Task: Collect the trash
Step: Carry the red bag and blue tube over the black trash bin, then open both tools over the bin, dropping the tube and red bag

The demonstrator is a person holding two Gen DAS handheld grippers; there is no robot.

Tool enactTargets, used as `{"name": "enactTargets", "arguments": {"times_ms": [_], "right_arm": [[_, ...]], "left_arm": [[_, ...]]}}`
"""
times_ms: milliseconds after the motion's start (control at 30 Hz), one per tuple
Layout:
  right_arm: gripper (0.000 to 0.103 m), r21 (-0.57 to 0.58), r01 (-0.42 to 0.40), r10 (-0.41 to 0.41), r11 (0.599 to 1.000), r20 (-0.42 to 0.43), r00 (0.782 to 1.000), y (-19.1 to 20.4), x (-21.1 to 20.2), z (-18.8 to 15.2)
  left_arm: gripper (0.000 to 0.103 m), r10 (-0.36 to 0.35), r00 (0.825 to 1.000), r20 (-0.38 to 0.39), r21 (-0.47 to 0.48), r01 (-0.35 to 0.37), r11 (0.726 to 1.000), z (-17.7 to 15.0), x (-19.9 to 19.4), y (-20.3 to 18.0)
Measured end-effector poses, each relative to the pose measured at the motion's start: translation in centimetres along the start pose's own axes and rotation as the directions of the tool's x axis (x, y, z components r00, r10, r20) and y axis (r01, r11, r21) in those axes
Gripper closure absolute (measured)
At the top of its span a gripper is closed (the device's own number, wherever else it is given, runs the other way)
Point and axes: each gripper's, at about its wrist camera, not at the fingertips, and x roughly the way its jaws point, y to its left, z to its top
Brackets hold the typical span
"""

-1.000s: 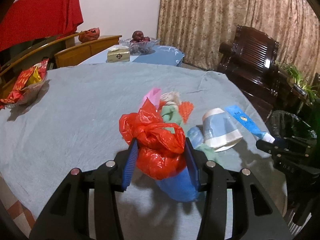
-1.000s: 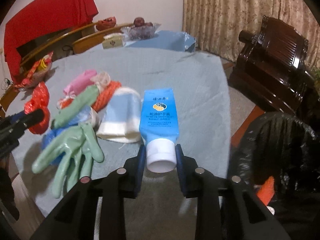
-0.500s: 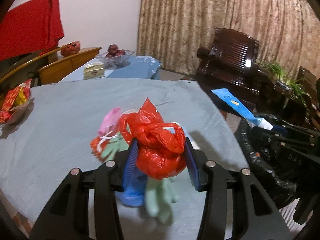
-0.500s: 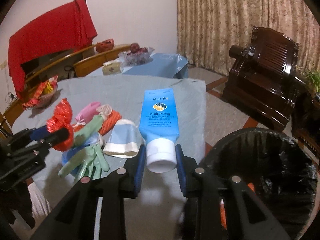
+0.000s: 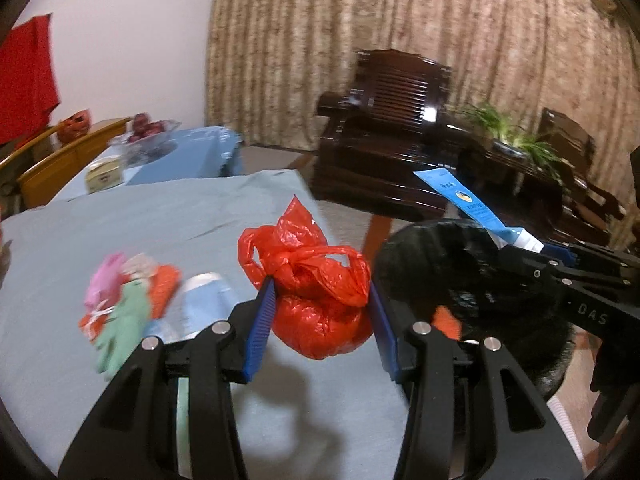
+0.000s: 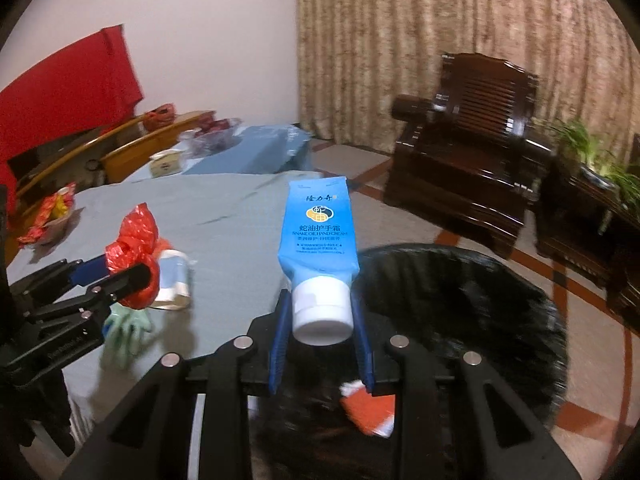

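Two pieces of trash are in the air at once, and both are close to the bin. Going left to right: on the table, at about nine o'clock in the left wrist view, a small heap waits: a pale green glove, something pink, something orange, and a blue-and-white cup lying on its side.

At the centre of that view the left gripper has its fingers closed on a knotted red bag, held above the table's near edge. The bag is soft and bulges between the pads, so I judge the hold secure enough, but the loose handles could snag on a finger at release.

To the right, at about three o'clock, sits the black bin, lined with a black bag. Its mouth is wide open. Inside, near the close rim, lies an orange and white scrap; the rest of the inside is too dark to read.

The right gripper has its fingers clamped on the white cap of a blue hand cream tube, which points up and away, with the cap already over the bin's near rim.

To do this well, I would bring each item squarely over the dark middle of the opening before letting go, release the tube first since it is nearer, and open the fingers fully so nothing clings. The two grippers are close together, so they should take turns rather than crowd the rim.
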Motion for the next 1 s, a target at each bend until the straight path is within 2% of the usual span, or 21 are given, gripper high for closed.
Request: {"name": "enactTargets", "arguments": {"times_ms": [400,633,700,733,767,833,900,967,1000], "right_arm": [[0.074,0.067,0.132,-0.131,0.989,-0.022,0.991,-7.1,-0.6,-1.4],[0.074,0.088,0.159,-0.155,0.983,-0.049,0.987,-9.5,-0.4,-2.6],[0.073,0.088,0.163,-0.158,0.983,-0.062,0.986,-9.9,-0.3,-2.9],[0.072,0.086,0.169,-0.163,0.982,-0.067,0.984,-10.0,-0.3,-3.0],[0.064,0.084,0.183,-0.178,0.980,-0.062,0.982,-10.1,-0.5,-3.1],[0.050,0.085,0.202,-0.198,0.976,-0.048,0.979,-10.3,-1.0,-3.1],[0.040,0.090,0.216,-0.214,0.972,-0.036,0.976,-10.2,-1.4,-3.1],[0.017,0.098,0.237,-0.236,0.967,-0.013,0.972,-10.4,-2.0,-3.2],[0.012,0.102,0.242,-0.243,0.965,-0.002,0.970,-10.3,-2.2,-3.1]], "left_arm": [[0.059,-0.147,0.989,-0.030,0.105,0.149,0.983,0.8,4.7,-8.2],[0.059,-0.207,0.976,-0.063,0.142,0.214,0.966,0.5,7.1,-11.0],[0.056,-0.235,0.969,-0.081,0.144,0.244,0.959,0.4,7.9,-11.4],[0.051,-0.244,0.966,-0.088,0.142,0.254,0.957,0.4,8.2,-11.6],[0.040,-0.256,0.962,-0.094,0.141,0.268,0.953,0.3,8.3,-11.7],[0.031,-0.259,0.962,-0.090,0.141,0.270,0.952,0.1,8.3,-11.6],[0.028,-0.259,0.962,-0.090,0.138,0.270,0.953,-0.1,8.2,-11.1],[0.020,-0.254,0.963,-0.086,0.131,0.264,0.956,-0.2,7.8,-10.5],[0.018,-0.248,0.966,-0.078,0.128,0.256,0.958,-0.3,7.4,-10.0]]}}
